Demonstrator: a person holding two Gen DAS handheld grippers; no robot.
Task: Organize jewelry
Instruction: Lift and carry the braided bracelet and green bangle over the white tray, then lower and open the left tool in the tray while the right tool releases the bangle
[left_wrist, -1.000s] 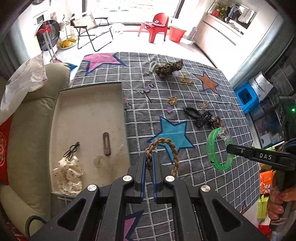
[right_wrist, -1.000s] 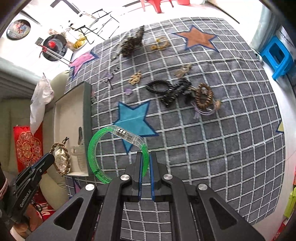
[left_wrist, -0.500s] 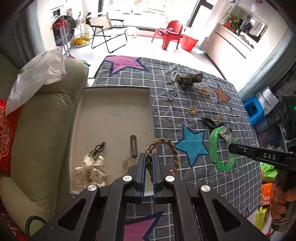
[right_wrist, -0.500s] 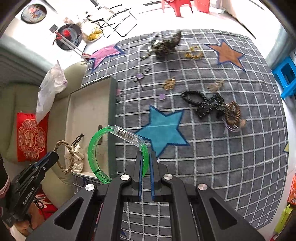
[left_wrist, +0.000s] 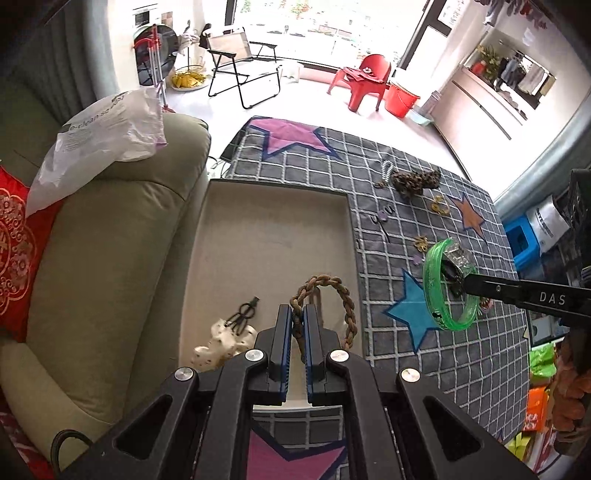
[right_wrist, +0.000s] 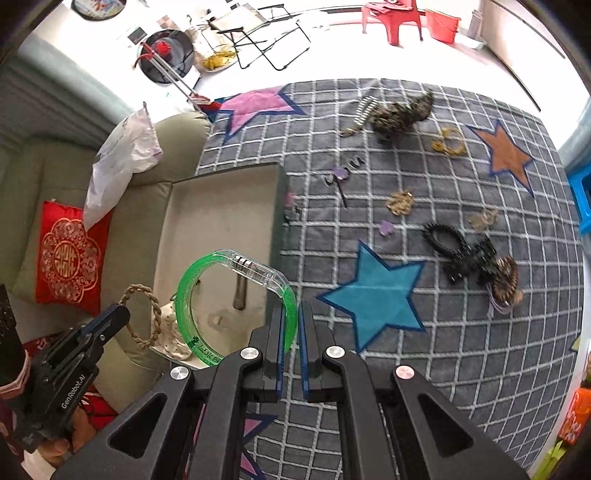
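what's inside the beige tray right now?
Inside the tray: a cream dotted bow with a black clip, plus a dark oblong clip. Braided bracelet hangs above in the left gripper, which hides the near floor.

2 overhead wrist views (shared tray (left_wrist: 236, 258))

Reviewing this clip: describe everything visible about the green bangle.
The green bangle is a translucent, plastic-looking ring, bright green for most of its loop, with one clear, colourless section along its top. Dark printed markings sit on its lower rim. It stands on edge in the air, pinched at one side between the right tongs, above the near right edge of the open box. Nothing else touches it.
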